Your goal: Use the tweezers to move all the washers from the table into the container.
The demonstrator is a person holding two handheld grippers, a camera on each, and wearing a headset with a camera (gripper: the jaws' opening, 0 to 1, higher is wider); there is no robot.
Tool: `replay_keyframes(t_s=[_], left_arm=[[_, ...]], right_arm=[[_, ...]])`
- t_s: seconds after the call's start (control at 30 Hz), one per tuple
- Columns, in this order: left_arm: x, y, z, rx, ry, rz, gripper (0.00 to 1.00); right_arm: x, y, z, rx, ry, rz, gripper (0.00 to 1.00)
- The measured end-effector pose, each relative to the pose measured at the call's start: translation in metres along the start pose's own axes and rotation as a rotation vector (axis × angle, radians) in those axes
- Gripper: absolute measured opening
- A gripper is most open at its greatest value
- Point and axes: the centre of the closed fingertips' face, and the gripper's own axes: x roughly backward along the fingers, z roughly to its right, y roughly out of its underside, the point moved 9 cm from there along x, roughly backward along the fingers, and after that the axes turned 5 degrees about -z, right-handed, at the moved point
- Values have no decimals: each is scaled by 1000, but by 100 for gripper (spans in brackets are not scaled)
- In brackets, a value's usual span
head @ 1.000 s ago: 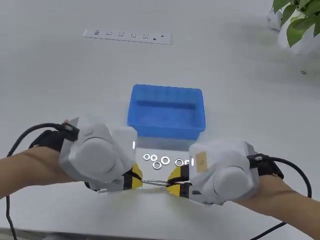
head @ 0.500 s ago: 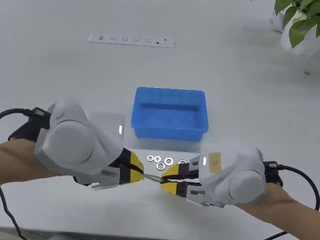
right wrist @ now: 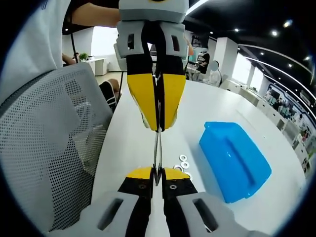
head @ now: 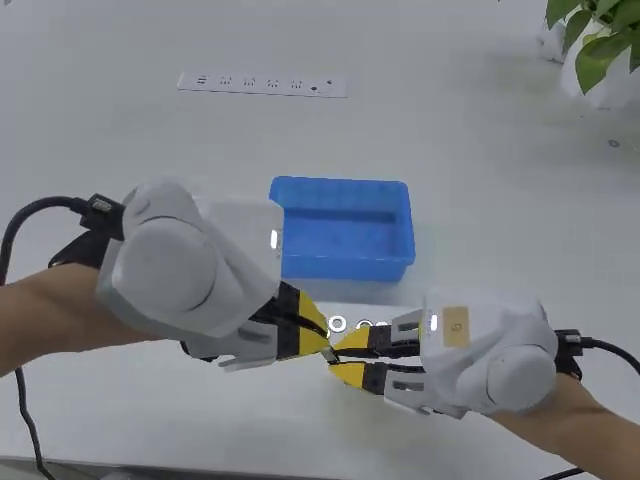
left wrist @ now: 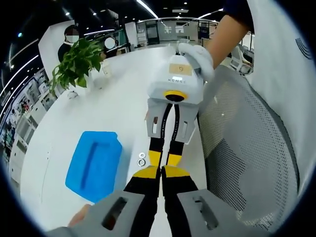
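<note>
The blue container [head: 345,228] stands in the middle of the white table [head: 480,140]. Just in front of it lie small metal washers [head: 337,324], partly hidden by the grippers. My left gripper [head: 318,338] and right gripper [head: 345,358] meet tip to tip in front of the washers. In the right gripper view the thin metal tweezers [right wrist: 157,143] run from my right gripper [right wrist: 156,174] up into the yellow jaws of the left gripper [right wrist: 156,98]. Both grippers are shut on the tweezers. The washers [right wrist: 183,162] lie beside the container [right wrist: 234,158]. In the left gripper view my left gripper [left wrist: 160,173] faces the right one [left wrist: 163,158].
A white power strip [head: 262,84] lies at the far side of the table. A green plant [head: 600,40] stands at the back right. A grey mesh chair [left wrist: 247,148] sits at the table's near edge. Cables trail from both grippers.
The left gripper has moved right and risen, closing the gap to the right gripper until their tips meet. It now covers some of the washers.
</note>
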Motion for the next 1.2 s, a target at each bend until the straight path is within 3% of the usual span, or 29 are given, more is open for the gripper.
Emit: replay_keyframes(t_s=[0.33,0.63,1.2], left_arm=[[-8,-7,0,-17,4,43,5],[-19,-10,-2,10,6,143,5],[-15,-4,-10,26,0,148,5]], right_arm=[[5,3,1,-2,2,-2,6],[9,8,3,-11,1,-5,7],[4,6,8,-44,-10,12,11]])
